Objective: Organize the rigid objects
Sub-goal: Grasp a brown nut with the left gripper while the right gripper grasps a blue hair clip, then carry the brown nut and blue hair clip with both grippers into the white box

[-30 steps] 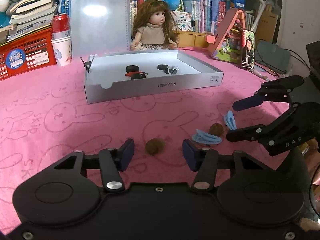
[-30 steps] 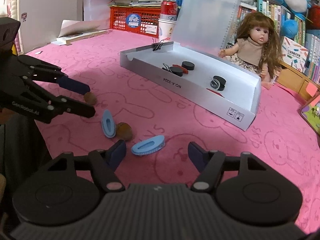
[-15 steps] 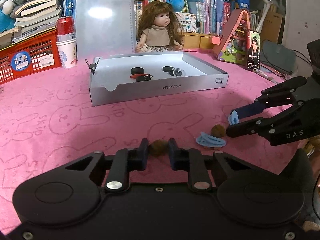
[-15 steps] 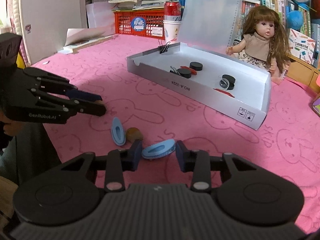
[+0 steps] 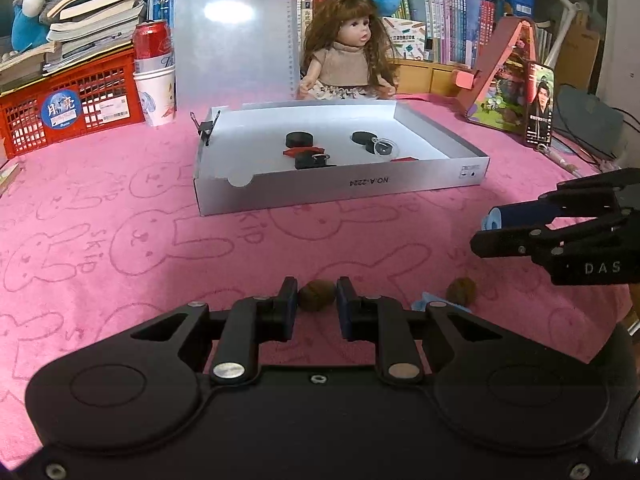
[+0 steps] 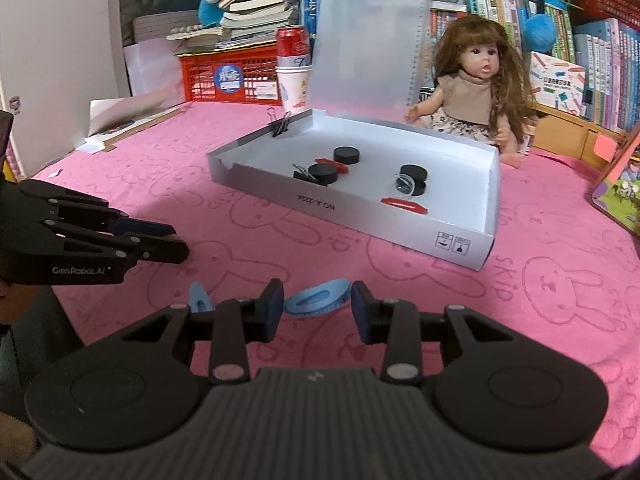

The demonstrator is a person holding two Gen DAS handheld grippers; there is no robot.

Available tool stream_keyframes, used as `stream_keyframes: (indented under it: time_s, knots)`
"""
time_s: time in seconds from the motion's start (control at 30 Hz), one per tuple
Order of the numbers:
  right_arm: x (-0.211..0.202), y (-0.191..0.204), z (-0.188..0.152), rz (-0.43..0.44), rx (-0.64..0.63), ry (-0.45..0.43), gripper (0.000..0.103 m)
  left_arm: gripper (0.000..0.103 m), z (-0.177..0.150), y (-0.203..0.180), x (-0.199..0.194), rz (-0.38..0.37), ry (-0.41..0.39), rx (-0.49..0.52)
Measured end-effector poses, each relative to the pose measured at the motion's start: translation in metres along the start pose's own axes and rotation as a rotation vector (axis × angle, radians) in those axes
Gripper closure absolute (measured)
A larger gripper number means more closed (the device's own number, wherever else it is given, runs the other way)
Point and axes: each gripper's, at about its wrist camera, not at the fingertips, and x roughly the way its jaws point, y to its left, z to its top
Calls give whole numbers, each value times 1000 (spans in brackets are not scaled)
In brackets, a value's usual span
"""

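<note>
My left gripper (image 5: 317, 300) is shut on a brown walnut (image 5: 317, 297) and holds it above the pink cloth. My right gripper (image 6: 317, 303) is shut on a blue hair clip (image 6: 318, 301); the clip (image 5: 491, 221) also shows in the left wrist view. A second walnut (image 5: 461, 291) and a second blue clip (image 6: 200, 299) lie on the cloth. The open white box (image 5: 416, 184) ahead holds black discs (image 5: 299, 139), a binder clip (image 5: 310, 161) and red pieces.
A doll (image 5: 348, 60) sits behind the box. A red crate (image 5: 68, 104) with books, a can in paper cups (image 5: 154, 76) and a clipboard (image 5: 234, 28) stand at the back. A phone (image 5: 540, 104) leans at the right.
Both grippers closed, the left on the walnut and the right on the blue clip, then lifted and moved nearer the box.
</note>
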Motion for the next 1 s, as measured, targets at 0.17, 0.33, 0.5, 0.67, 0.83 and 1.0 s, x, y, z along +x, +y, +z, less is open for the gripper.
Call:
stream_keyframes:
  time_s: [0.17, 0.33, 0.5, 0.67, 0.83, 1.0]
  knots:
    - [2, 0, 2, -54, 33, -8, 61, 83, 8, 1, 2, -4, -3, -25]
    - [3, -5, 6, -112, 98, -31, 61, 83, 18, 5, 5, -23, -6, -71]
    - [8, -12, 16, -166, 163, -47, 61, 83, 32, 6, 8, -29, -30, -98]
    - [11, -21, 29, -207, 238, -69, 61, 83, 51, 9, 11, -34, -59, -126]
    - [16, -22, 40, -231, 253, -77, 61, 83, 67, 10, 17, -35, -79, -136]
    - [21, -24, 48, -247, 258, -76, 60, 83, 77, 7, 23, -36, -86, -129]
